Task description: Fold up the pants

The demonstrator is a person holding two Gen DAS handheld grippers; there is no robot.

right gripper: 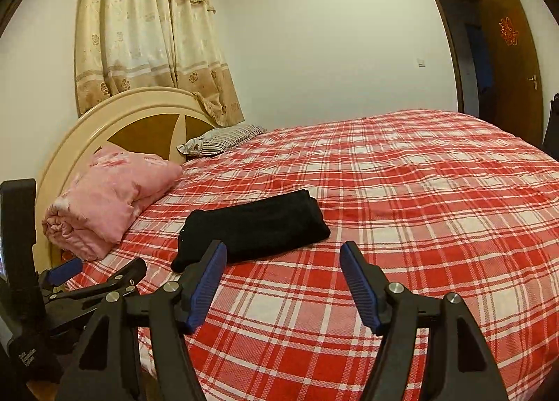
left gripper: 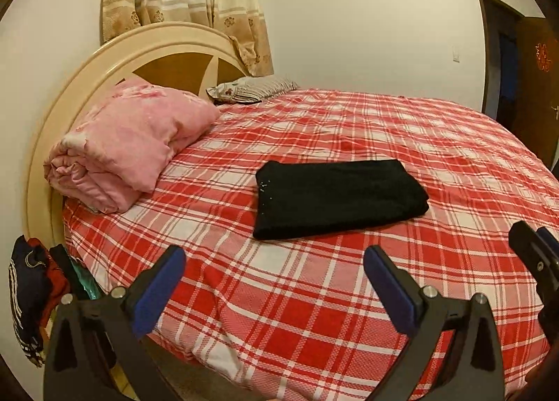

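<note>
The black pants [left gripper: 335,198] lie folded into a compact rectangle on the red plaid bed [left gripper: 314,296]. They also show in the right wrist view [right gripper: 258,226]. My left gripper [left gripper: 274,254] is open and empty, held back from the pants over the near part of the bed. My right gripper [right gripper: 283,250] is open and empty, just short of the pants' near edge. The right gripper's tip [left gripper: 534,243] shows at the right edge of the left wrist view. The left gripper [right gripper: 87,275] shows at the lower left of the right wrist view.
A folded pink quilt [left gripper: 129,146] lies by the round cream headboard [left gripper: 104,62], with a striped pillow [left gripper: 251,88] behind. Clothes [left gripper: 31,296] hang beside the bed at left. A curtain [right gripper: 146,37] and an open brown door [right gripper: 510,58] are behind.
</note>
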